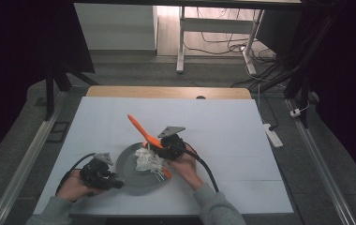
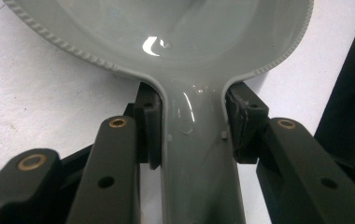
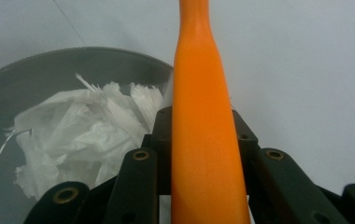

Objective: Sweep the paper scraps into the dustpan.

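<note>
A grey pan point(image 1: 131, 176) lies on the white table near its front edge, with crumpled white paper point(image 1: 148, 159) in it. My left gripper point(image 1: 115, 183) is shut on the pan's handle point(image 2: 196, 154), its pads pressed on both sides. My right gripper point(image 1: 163, 147) is shut on an orange spatula point(image 1: 141, 129) whose handle slants up and away to the left over the pan's far rim. In the right gripper view the orange spatula point(image 3: 203, 140) runs up between the jaws, with the paper point(image 3: 82, 135) and the pan point(image 3: 31, 79) to its left.
The white table sheet point(image 1: 223, 140) lies bare to the right and behind the pan. A wooden table edge point(image 1: 166, 92) runs along the far side. Cables and a power strip point(image 1: 273, 135) lie on the floor to the right.
</note>
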{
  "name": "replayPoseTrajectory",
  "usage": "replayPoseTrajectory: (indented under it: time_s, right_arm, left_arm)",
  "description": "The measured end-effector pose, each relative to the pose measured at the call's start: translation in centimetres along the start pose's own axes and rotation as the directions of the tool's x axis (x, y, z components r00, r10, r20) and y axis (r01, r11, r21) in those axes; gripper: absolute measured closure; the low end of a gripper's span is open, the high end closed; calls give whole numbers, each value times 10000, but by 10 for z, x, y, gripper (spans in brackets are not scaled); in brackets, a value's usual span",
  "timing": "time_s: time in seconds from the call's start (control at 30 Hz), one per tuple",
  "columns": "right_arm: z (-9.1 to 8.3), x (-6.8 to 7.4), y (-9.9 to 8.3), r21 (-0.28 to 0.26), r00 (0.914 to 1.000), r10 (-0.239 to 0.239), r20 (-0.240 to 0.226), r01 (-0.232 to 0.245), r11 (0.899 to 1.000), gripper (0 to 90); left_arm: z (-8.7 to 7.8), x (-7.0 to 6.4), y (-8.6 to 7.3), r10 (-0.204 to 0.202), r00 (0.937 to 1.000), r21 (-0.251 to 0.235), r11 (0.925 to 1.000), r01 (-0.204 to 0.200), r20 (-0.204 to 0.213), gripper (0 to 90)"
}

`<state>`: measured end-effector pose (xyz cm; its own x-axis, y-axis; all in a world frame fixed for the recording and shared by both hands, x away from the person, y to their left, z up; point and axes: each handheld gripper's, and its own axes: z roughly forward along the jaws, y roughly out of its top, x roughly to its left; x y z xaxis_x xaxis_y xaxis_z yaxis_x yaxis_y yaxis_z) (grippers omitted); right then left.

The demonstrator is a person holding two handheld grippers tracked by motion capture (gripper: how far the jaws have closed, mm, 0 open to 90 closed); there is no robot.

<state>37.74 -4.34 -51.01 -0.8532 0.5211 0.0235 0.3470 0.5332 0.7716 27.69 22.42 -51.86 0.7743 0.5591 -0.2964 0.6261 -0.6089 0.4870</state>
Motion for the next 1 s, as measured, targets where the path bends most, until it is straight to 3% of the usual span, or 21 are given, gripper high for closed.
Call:
replayPoseTrajectory:
  time_s: [0.13,0.33,0.43,0.57,0.73,0.87,1.0]
  right_arm:
    - [0,9,2,-79,9999,-130,-68,129,9999,708]
    - [-1,28,9,-318,9961,-392,-789,368,9988,708]
    - [-6,30,13,-592,9960,-565,-686,525,9969,708]
    - [-23,15,14,-1117,9996,-262,-85,251,9934,708]
    - [-41,-10,9,-1237,9978,203,633,-123,9922,708]
    - [-46,-28,0,-1060,9911,471,1246,-339,9938,708]
    - [-47,-49,-13,-789,9787,846,1871,-709,9944,707]
  left_arm:
    - [0,0,0,-29,10000,-3,10000,29,13,614]
    - [1,0,1,-72,10000,-30,10000,72,3,614]
    - [0,0,0,-52,10000,-5,10000,52,-11,614]
    - [0,0,0,-40,10000,-12,10000,40,-1,614]
    - [0,0,0,-42,10000,-5,10000,42,-1,614]
    - [0,0,0,-56,10000,-9,10000,56,11,614]
    - [1,0,0,-74,10000,-8,10000,74,20,614]
